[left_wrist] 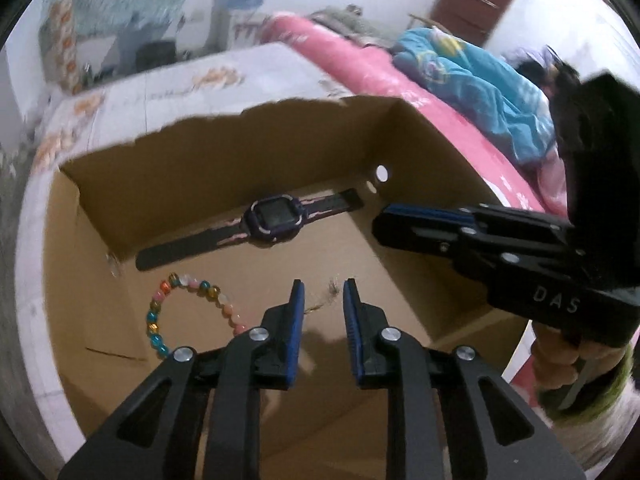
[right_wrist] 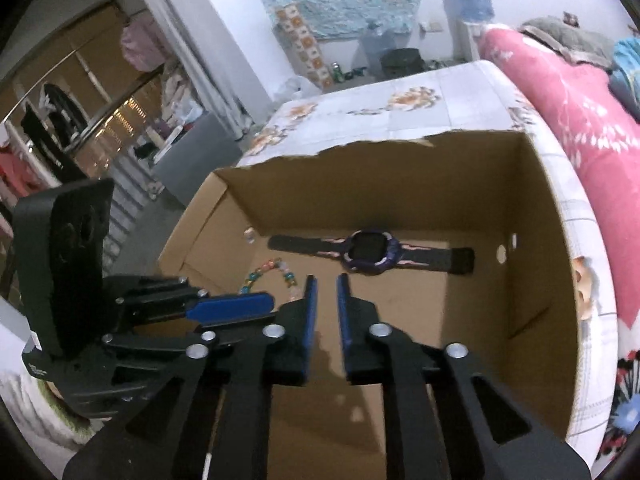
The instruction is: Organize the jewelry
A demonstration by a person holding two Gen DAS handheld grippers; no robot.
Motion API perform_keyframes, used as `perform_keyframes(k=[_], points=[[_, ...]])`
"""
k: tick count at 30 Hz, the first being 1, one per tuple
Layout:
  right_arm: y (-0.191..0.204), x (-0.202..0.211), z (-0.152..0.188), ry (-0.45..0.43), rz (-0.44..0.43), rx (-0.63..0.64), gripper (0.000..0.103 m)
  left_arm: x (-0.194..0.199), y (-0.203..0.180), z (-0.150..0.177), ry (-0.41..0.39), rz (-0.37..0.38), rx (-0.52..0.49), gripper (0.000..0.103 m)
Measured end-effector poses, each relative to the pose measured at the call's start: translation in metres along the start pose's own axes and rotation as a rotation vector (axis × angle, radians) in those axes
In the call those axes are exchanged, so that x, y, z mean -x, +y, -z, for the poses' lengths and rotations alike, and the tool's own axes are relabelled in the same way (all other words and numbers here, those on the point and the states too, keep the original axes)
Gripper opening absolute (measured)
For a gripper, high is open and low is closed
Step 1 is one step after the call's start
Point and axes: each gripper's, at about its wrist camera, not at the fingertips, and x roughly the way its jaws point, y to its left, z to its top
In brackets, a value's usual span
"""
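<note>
An open brown cardboard box (left_wrist: 420, 208) with a torn far rim sits on a white table covered in a floral-print cloth (right_wrist: 400, 112). Inside it, along the far wall, lies a dark purple square-faced wristwatch with a black and pink strap (left_wrist: 273, 222), stretched out flat. Nearer and to the left on the box floor rests a bracelet of multicoloured glass beads (left_wrist: 188, 308) — pink, teal, amber and clear — curved in an open loop, apart from the watch.

The left gripper (left_wrist: 323, 300), black with blue finger pads, hangs over the box floor just right of the bracelet; its jaws stand parted with a gap between them and grip nothing. The right gripper (right_wrist: 326, 296) is likewise above the box, to the right of the left one, with jaws slightly apart and nothing between them.

Beyond the table to the right lies a bed with a pink floral cover (right_wrist: 560, 92) and a blue quilt (left_wrist: 472, 80).
</note>
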Motion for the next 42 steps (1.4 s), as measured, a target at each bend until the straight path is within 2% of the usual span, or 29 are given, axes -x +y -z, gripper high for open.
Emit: perform_keyframes(k=[2,8,15,18,20,24,29,34,37,40,42], points=[[-0.005,0.004,0.001,-0.013,-0.010,-0.015,0.018,0.004,0.003,0.001,-0.024,-0.007,0.018,0.027],[-0.016,0.022,0.006,-0.057,-0.015,-0.049,0.020,0.013,0.006,0.002,-0.057,-0.005,0.036,0.027],[-0.016,0.061,0.014,-0.144,-0.014,-0.055,0.024,0.054,0.008,0.011,-0.192,0.052,0.043,0.027],[-0.015,0.082,0.022,-0.197,-0.035,-0.058,0.030,0.079,0.013,0.022,-0.265,0.091,0.053,0.027],[-0.013,0.097,0.031,-0.229,-0.039,-0.055,0.037,0.094,0.013,0.031,-0.304,0.113,0.038,0.027],[-0.007,0.118,0.059,-0.273,-0.067,-0.055,0.046,0.116,0.002,0.060,-0.348,0.165,-0.054,0.027],[0.007,0.133,0.109,-0.279,-0.082,0.001,0.046,0.120,-0.025,0.107,-0.294,0.242,-0.185,0.033],[0.004,0.111,0.150,-0.178,-0.070,-0.072,0.046,0.086,-0.045,0.138,-0.178,0.247,-0.212,0.034],[-0.005,0.085,0.166,-0.090,-0.028,-0.149,0.044,0.056,-0.053,0.148,-0.125,0.205,-0.207,0.034],[-0.009,0.058,0.176,0.005,0.069,-0.180,0.034,0.021,-0.066,0.153,-0.084,0.084,-0.265,0.034],[-0.011,0.045,0.178,0.032,0.090,-0.198,0.030,0.006,-0.071,0.151,-0.075,0.047,-0.288,0.034]])
